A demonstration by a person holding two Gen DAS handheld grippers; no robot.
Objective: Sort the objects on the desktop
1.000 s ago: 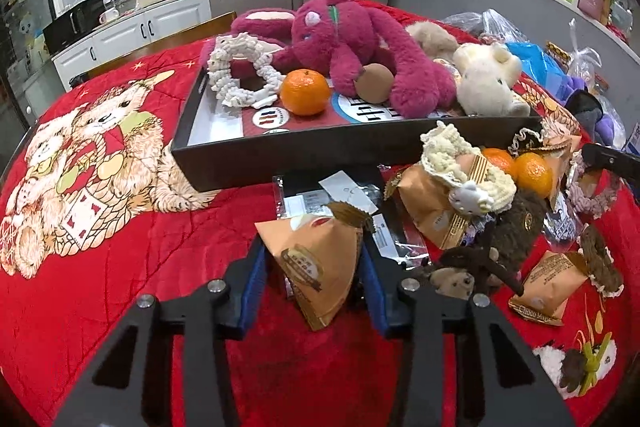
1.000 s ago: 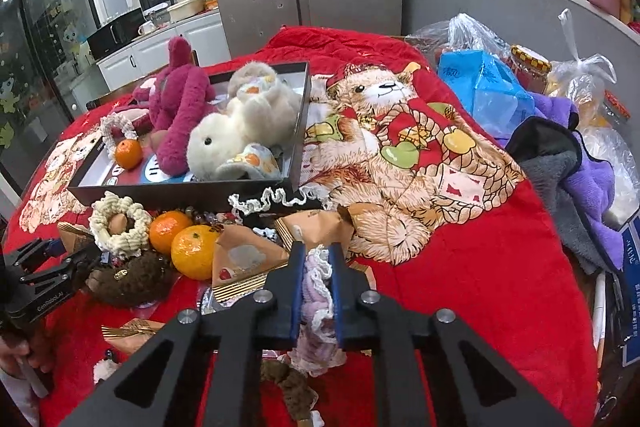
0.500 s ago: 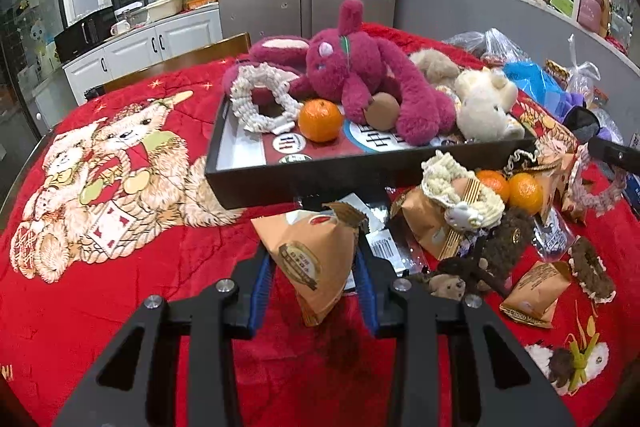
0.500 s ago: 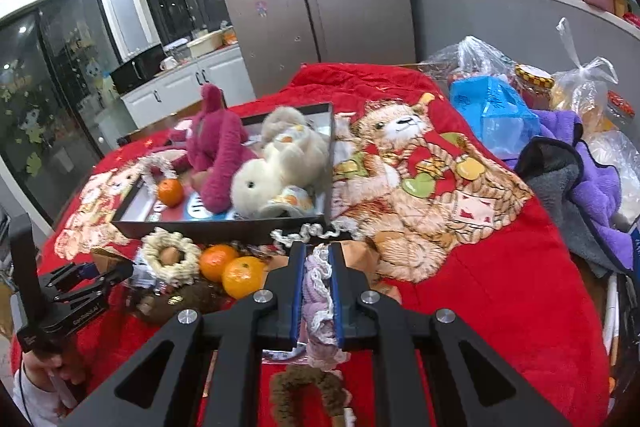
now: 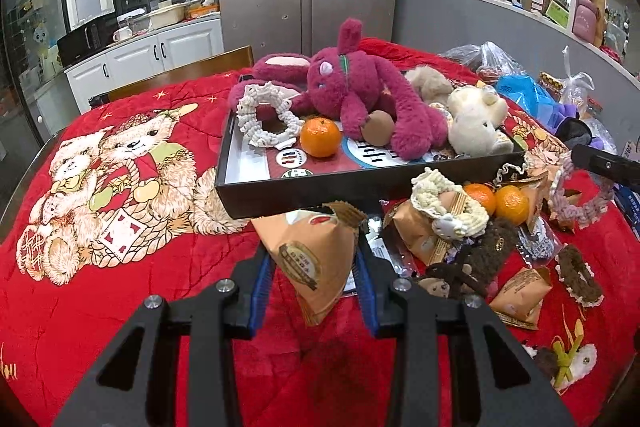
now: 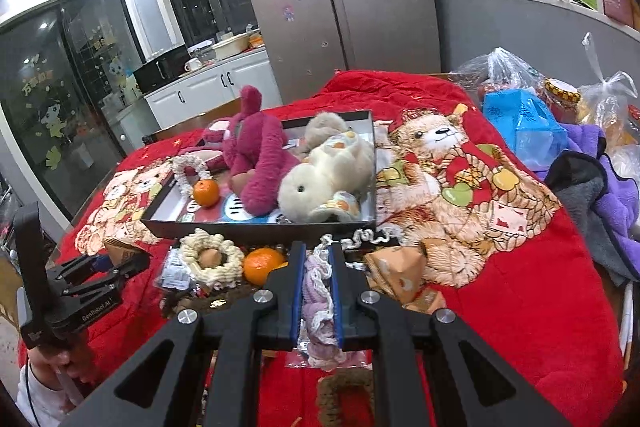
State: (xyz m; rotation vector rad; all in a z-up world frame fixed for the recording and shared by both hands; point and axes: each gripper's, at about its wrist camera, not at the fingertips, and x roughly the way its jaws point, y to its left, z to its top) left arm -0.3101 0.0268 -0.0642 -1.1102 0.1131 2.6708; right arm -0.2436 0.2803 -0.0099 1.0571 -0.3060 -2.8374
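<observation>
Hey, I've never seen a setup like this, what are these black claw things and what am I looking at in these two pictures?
No robot here: a person holds a two-finger claw in each hand, and each claw carries a camera looking along its fingers, one picture per claw. The left gripper is clamped on an orange triangular snack packet. The right gripper is shut on a pale purple frilly scrunchie. Below lies a red blanket with teddy bears. On it sits a black tray holding a magenta plush rabbit, a cream plush and a mandarin. More mandarins, packets and scrunchies lie loose in front of it.
</observation>
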